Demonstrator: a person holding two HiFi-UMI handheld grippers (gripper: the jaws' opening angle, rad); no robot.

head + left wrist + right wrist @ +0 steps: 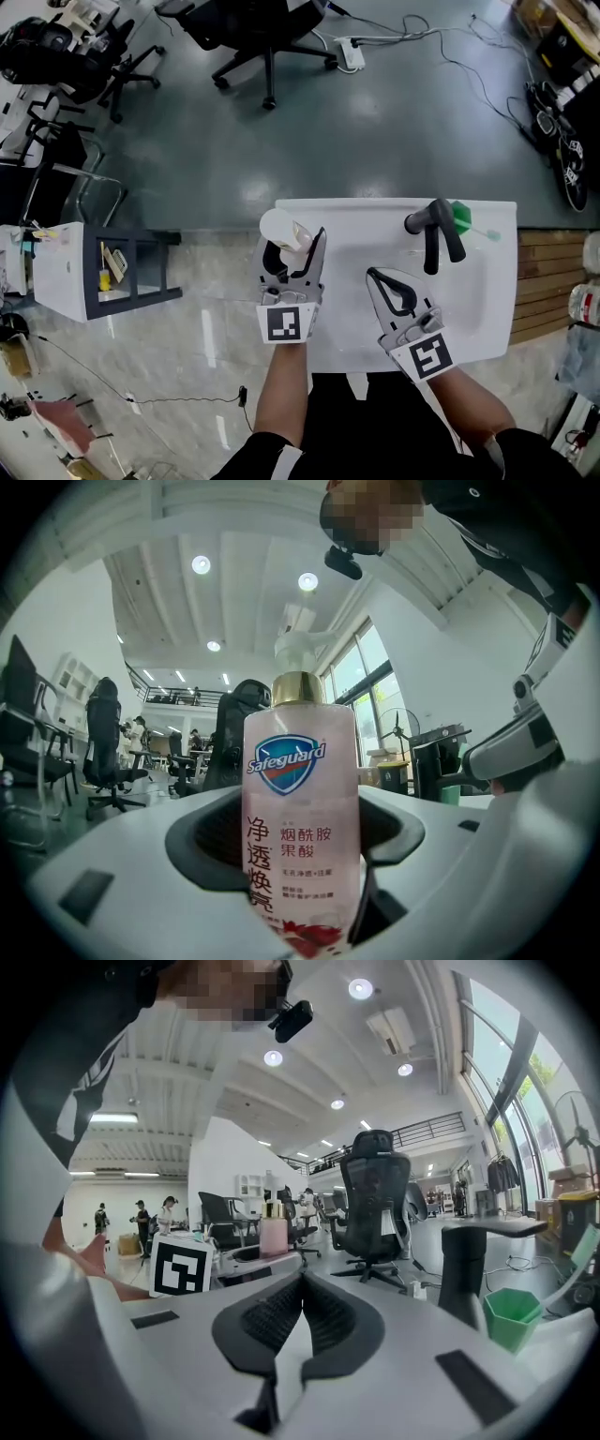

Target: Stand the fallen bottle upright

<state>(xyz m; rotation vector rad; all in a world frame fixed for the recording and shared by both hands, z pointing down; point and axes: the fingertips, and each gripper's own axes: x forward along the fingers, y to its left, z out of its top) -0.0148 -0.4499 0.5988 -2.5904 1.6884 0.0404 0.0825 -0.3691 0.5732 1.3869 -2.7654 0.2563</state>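
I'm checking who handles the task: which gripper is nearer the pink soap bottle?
Left. The left gripper grips the pink soap bottle upright between its jaws. The right gripper is shut and empty, off to the bottle's right above the white table, clear of it.

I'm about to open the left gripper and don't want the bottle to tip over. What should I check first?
1. Bottle upright: ok. Its pump top points up in the left gripper view.
2. Left gripper holds the bottle: ok. The jaws press on both its sides.
3. Bottle's base resting on the table: cannot tell. The base is hidden, and the bottle is close to the table's left edge.
4. Right gripper out of the way: ok. Its jaws are together and empty, apart from the bottle.
5. Black object and green cup clear of the bottle: ok. Both are far off on the table's other side.
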